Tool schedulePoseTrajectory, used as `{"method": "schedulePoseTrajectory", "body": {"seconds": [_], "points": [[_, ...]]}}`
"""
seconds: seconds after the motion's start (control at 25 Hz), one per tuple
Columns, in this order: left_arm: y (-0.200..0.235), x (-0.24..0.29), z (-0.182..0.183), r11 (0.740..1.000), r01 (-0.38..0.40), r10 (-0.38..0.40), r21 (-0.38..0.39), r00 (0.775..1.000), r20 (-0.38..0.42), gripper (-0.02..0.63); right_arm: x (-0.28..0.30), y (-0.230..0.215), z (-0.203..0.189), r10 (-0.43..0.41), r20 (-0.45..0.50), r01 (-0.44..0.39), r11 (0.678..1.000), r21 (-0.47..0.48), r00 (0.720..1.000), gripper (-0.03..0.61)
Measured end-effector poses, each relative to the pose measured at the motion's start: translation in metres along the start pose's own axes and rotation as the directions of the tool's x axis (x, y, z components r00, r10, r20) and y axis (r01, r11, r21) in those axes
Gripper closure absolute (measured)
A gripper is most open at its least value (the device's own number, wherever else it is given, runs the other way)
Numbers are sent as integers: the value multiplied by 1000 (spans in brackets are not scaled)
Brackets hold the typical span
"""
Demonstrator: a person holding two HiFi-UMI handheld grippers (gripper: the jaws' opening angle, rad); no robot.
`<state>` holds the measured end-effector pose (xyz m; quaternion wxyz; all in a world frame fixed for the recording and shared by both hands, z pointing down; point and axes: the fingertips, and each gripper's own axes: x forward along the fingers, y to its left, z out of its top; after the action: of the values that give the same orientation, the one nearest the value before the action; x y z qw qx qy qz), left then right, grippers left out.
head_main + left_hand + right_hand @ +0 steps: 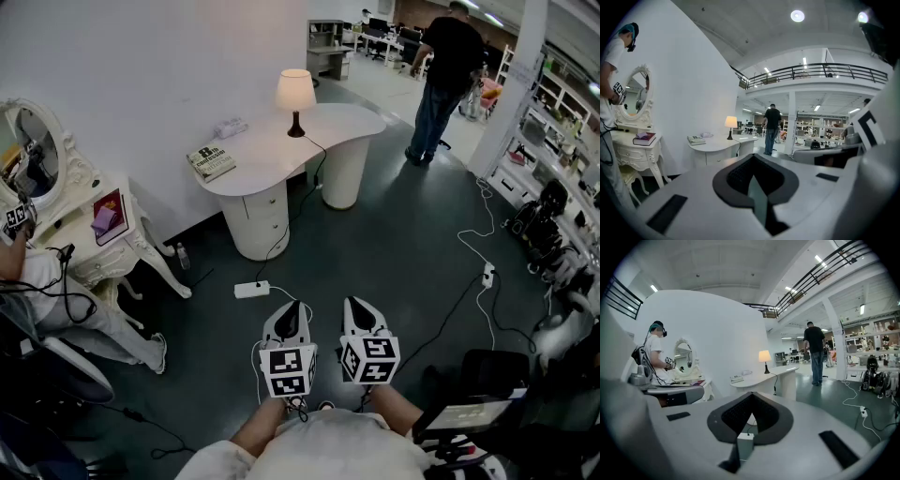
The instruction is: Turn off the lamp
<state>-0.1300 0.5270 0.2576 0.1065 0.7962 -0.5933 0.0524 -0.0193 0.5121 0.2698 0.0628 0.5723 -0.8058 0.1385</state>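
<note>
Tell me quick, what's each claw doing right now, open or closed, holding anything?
Left claw: closed, holding nothing.
Right claw: closed, holding nothing.

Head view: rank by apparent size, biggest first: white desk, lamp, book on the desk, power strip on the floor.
1. white desk, clearly largest
2. lamp
3. book, close to the lamp in apparent size, so that pair is unsure
4. power strip, smallest
</note>
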Motion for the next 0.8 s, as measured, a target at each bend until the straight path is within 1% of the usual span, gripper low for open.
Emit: {"method": "schedulePoseTrajectory", "body": {"seconds": [0.32, 0.48, 0.64, 0.8], "points": [[-8, 5, -4, 1000, 10, -10, -8, 1000, -7, 604, -1, -9, -1, -2, 0, 2, 1000, 2, 1000, 578], [-6, 7, -2, 1000, 8, -8, -10, 1000, -7, 604, 2, -10, -1, -2, 1, 2, 1000, 23, 1000, 578], [0, 10, -2, 1000, 6, -6, -13, 1000, -7, 604, 7, -11, -1, -10, 1, 10, 999, 40, 1000, 578], [15, 17, -6, 1000, 3, -4, -19, 1000, -20, 604, 21, -7, -3, -18, -10, 19, 999, 49, 1000, 578]]}}
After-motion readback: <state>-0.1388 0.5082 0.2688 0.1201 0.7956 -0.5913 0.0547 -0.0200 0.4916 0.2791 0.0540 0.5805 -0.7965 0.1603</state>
